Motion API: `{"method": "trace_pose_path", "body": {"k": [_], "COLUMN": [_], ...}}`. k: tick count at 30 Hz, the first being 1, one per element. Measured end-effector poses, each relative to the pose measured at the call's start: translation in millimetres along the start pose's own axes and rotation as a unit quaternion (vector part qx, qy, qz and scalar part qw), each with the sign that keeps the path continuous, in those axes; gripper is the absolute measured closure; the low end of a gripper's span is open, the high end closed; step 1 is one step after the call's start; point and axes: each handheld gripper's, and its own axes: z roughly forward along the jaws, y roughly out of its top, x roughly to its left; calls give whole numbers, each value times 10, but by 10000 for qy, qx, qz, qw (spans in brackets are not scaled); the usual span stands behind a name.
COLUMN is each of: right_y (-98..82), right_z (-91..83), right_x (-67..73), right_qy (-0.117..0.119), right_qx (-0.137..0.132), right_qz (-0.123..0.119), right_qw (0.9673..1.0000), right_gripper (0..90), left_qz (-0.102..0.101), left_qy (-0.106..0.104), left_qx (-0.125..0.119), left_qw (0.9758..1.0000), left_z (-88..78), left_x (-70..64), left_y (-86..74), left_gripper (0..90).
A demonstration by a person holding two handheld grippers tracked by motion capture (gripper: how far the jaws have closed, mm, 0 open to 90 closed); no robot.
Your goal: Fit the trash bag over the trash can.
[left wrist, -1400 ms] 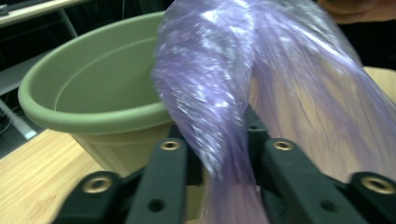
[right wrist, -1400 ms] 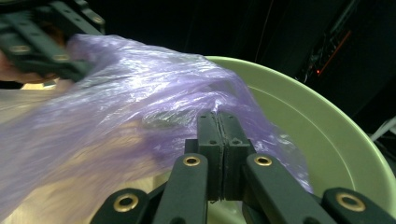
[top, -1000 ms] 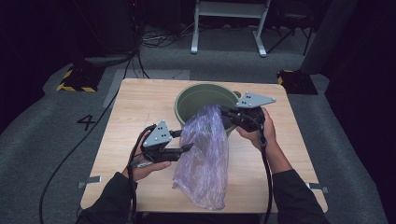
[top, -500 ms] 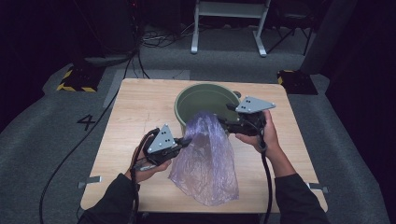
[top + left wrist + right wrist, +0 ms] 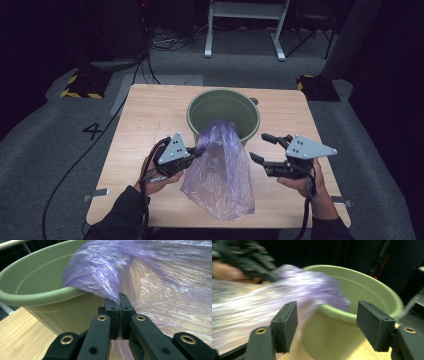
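Observation:
A crinkled purple plastic bag (image 5: 222, 170) lies on the wooden table, its top draped over the near rim of a green bucket (image 5: 223, 112). My left gripper (image 5: 198, 151) is shut on the bag's left edge; in the left gripper view its jaws (image 5: 119, 298) pinch the bag's film (image 5: 162, 290) right beside the bucket wall (image 5: 45, 282). My right gripper (image 5: 261, 148) is to the right of the bag. Its jaws have just been opening and nothing is between them. In the blurred right gripper view they (image 5: 327, 325) stand wide before the bucket (image 5: 362, 290) and the bag (image 5: 262, 297).
The table (image 5: 150, 115) reaches its right edge just past my right hand. Cables (image 5: 75, 165) trail over the grey floor at the left. A white metal stand (image 5: 245, 25) and yellow-and-black striped blocks (image 5: 80, 85) sit behind the table.
The right gripper let go of the bag's top at the bucket rim, opened, and swung right and toward me. The left gripper closed on the bag's left edge. The bag's top sagged onto the rim.

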Motion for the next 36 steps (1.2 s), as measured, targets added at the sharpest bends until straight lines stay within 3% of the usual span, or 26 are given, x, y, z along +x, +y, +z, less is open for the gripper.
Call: {"method": "trace_pose_path", "body": {"k": [5,10,13,18,22,25,32,34,36], "right_y": [-70,-113,-118,-122,-80,-22,78,106,132], "right_z": [-30,41,87,223,270,273,308,335,360], "right_x": [281,435,481,485,463,421,320,282,239], "right_qy": [439,695,619,498,342,222,80,3,-54], "right_qx": [-97,-65,-81,-128,-206,-320,-379,-381,-372], "right_qz": [-175,-336,-443,-543,-640,-582,-481,-449,-459], "right_qw": [9988,9970,9971,9972,9971,9975,9981,9983,9982], "right_gripper": [303,270,300,663,848,900,900,900,900], "left_qz": [9,10,27,2,-31,-83,-147,-216,-276], "left_qy": [3,6,2,19,50,98,199,225,73], "left_qx": [7,-2,18,-11,-62,-95,-176,-201,-315], "left_qw": [10000,10000,10000,10000,10000,9999,9995,9993,9991], "left_z": [3,3,13,15,-11,-40,-102,-110,-131], "left_x": [-2,0,-1,9,36,67,121,152,186], "left_y": [3,1,2,3,3,5,2,-4,-17], "left_gripper": [885,885,885,882,868,861,837,720,652]}}
